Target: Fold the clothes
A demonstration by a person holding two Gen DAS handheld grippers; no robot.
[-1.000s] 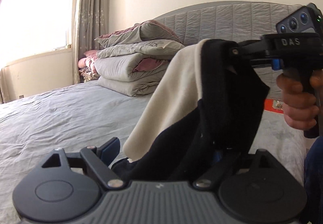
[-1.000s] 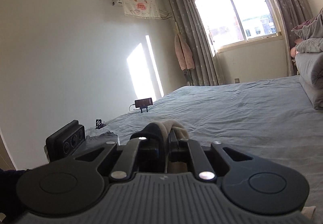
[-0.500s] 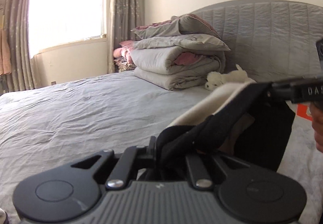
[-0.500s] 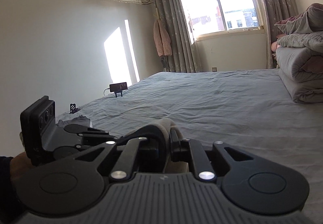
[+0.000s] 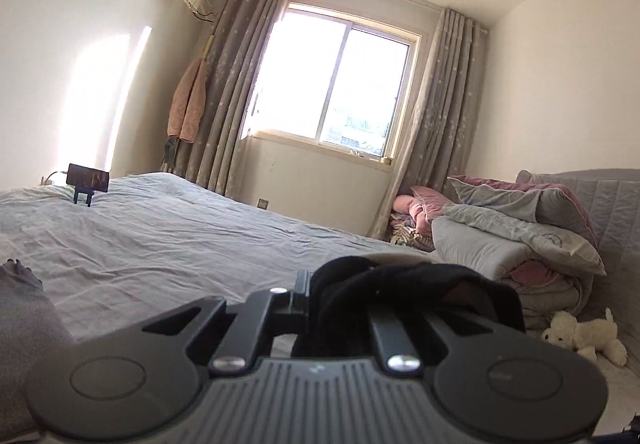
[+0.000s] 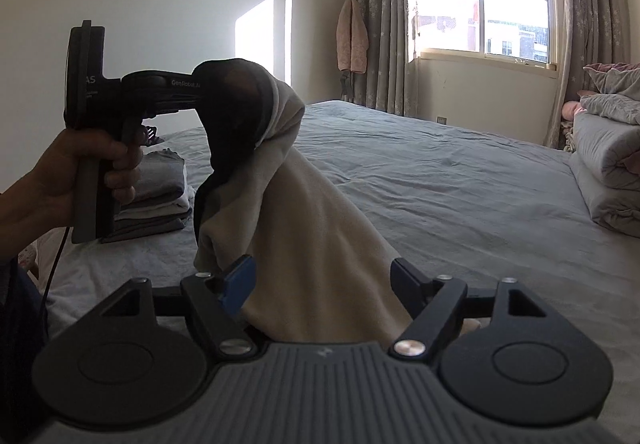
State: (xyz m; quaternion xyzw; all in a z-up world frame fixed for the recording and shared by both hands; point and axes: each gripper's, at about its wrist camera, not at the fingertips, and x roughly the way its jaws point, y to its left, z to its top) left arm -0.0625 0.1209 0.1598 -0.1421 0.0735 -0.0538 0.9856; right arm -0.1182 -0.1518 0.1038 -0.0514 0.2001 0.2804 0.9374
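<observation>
A black and cream garment (image 6: 308,204) hangs over the grey bed (image 6: 440,180). In the right wrist view a hand holds my left gripper (image 6: 212,84) up at the left, shut on the garment's black top, which drapes over its fingers. In the left wrist view the black cloth (image 5: 400,284) bunches between the shut jaws of the left gripper (image 5: 344,292). My right gripper (image 6: 322,280) sits lower, its jaws opening. The cream lower part passes loosely between its fingers and the pads do not press on it.
A stack of folded grey clothes (image 6: 160,196) lies on the bed by the left hand. Folded quilts (image 5: 520,236) and a white plush toy (image 5: 580,336) sit by the headboard. A phone on a stand (image 5: 88,180) stands at the bed's far edge.
My left gripper shut on the garment's black part, then rose and swung round to face the window. The right gripper let go of the cloth, opened wide and sank lower.
</observation>
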